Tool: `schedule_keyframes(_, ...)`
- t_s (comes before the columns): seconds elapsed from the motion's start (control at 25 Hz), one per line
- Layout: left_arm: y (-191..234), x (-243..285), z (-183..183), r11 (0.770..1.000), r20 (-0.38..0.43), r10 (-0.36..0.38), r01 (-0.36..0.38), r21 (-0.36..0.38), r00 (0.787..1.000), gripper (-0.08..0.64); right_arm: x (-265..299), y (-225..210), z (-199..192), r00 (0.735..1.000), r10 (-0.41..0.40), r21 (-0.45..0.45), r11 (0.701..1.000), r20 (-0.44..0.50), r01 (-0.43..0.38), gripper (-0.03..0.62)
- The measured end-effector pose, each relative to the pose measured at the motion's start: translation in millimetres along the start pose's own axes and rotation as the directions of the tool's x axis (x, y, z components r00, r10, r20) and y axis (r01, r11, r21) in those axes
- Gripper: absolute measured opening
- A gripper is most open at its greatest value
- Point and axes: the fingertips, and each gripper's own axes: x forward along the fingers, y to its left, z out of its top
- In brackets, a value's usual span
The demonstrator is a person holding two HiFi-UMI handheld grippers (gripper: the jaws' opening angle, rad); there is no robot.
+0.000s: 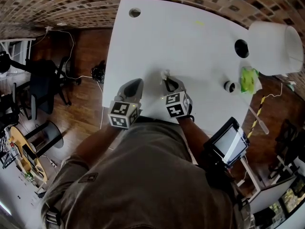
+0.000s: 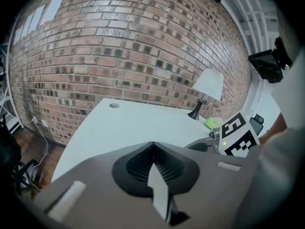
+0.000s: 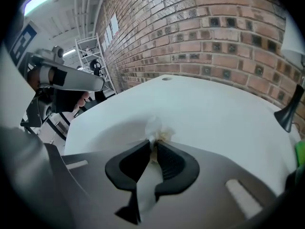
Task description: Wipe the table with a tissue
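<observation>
Wiping stroke under way, I'd say. The right tool [image 3: 153, 146] is clamped on the tissue [image 3: 155, 128], with the wad bunched just past its tips, down at the white surface [image 3: 214, 113]. The left tool [image 2: 152, 147], alongside, has its jaws together, empty. Next move probably calls for dragging the wad over the surface ahead, pressing lightly.

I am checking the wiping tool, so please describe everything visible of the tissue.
The tissue is small, white and crumpled, like thin soft paper. The right gripper has its jaws closed on it, so only a tuft sticks out past the tips. That tuft seems to press on the white table, near the person's edge.
</observation>
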Motion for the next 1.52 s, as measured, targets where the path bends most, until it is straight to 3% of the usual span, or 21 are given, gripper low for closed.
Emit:
schedule_keyframes(0.24,-9,9,0,1.000,-0.013,-0.029,0.029,-0.008,0.999,0.002,-8,-47,0,0.996,-0.092,0.076,0.993,0.017,0.091,0.060)
schedule_keyframes(0.48,-22,20,3,0.997,-0.028,-0.071,0.072,0.010,0.997,0.002,-28,-92,-12,0.981,-0.195,0.183,0.964,0.007,0.191,0.060)
schedule_keyframes(0.84,-44,32,9,0.990,-0.015,-0.133,0.134,0.045,0.991,0.002,-55,-117,-43,0.958,-0.287,0.254,0.925,-0.023,0.284,0.060)
schedule_keyframes(1.04,-39,23,5,0.993,-0.011,-0.111,0.112,0.036,0.994,0.002,-46,-100,-36,0.966,-0.258,0.213,0.943,-0.017,0.256,0.058)
schedule_keyframes(1.32,-21,4,1,0.997,-0.002,-0.070,0.070,0.011,0.998,0.002,-19,-43,-24,0.991,-0.132,0.122,0.984,0.002,0.131,0.060)
schedule_keyframes(1.52,-18,-3,-1,0.997,0.008,-0.072,0.072,0.018,0.997,0.002,-18,-15,-24,0.996,-0.087,0.083,0.993,-0.020,0.088,0.060)
